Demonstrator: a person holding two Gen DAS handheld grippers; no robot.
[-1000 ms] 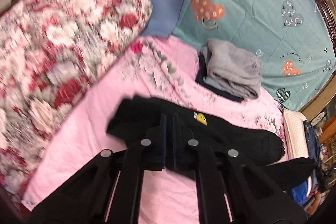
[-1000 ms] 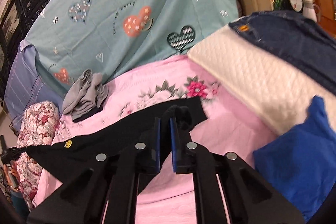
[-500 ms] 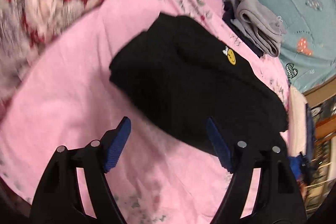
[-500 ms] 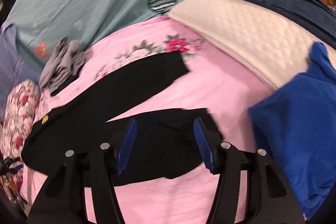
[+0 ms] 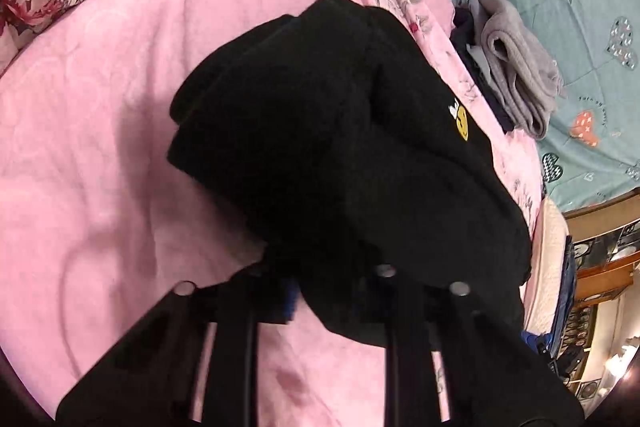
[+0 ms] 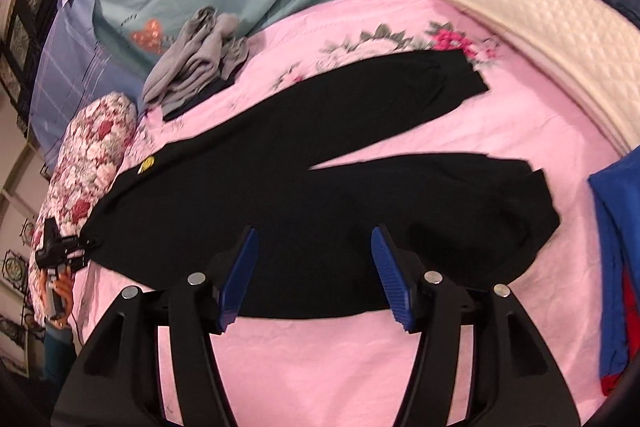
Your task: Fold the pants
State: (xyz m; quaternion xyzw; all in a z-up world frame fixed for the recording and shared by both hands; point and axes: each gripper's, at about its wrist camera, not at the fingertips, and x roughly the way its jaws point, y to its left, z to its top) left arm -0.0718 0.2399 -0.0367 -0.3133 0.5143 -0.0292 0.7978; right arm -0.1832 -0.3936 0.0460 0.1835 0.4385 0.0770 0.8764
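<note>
Black pants (image 6: 320, 179) lie spread on the pink bed (image 6: 360, 367), legs apart in a V, waist toward the floral pillow (image 6: 92, 163). Right gripper (image 6: 314, 277) hovers wide open over the near leg; left gripper (image 5: 332, 291) is buried in waist fabric, can't tell if it's clamped. Prob. step one: lengthwise fold, so next needs near leg pinched & carried onto the far leg.

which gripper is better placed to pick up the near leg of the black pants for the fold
Right. The right gripper is open just over the near leg of the black pants; the left gripper is at the waist end, far from it.
</note>
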